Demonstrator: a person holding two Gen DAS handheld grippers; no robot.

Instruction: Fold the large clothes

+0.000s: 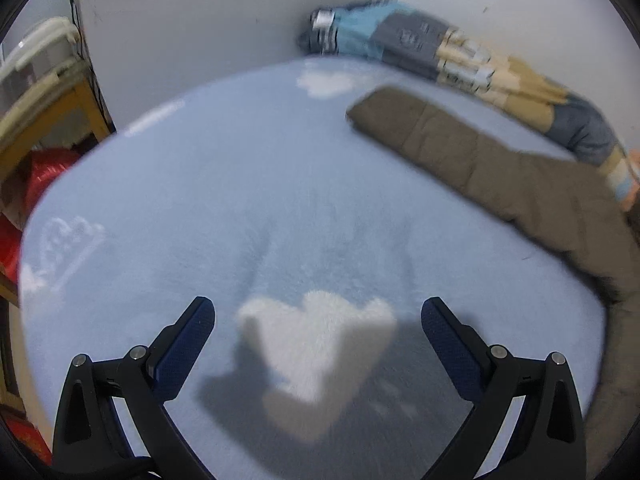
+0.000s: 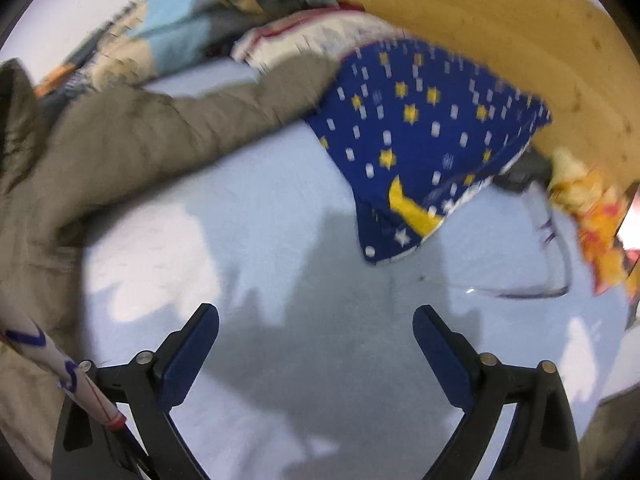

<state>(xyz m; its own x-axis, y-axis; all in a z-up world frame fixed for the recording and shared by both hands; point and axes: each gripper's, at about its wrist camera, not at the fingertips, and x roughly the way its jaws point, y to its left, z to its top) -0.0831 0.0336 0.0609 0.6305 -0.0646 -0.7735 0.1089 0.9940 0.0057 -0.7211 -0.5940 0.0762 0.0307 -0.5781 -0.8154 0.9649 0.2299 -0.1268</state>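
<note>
Pale blue bedding (image 1: 248, 200) spreads under both my tools. On it lies the brown padded coat (image 1: 500, 168), one sleeve reaching toward a star-patterned blue pillow (image 2: 424, 136). My left gripper (image 1: 318, 314) hangs wide apart above a white cloud print (image 1: 320, 352), empty; my right gripper (image 2: 316, 320) is equally wide, holding nothing.
</note>
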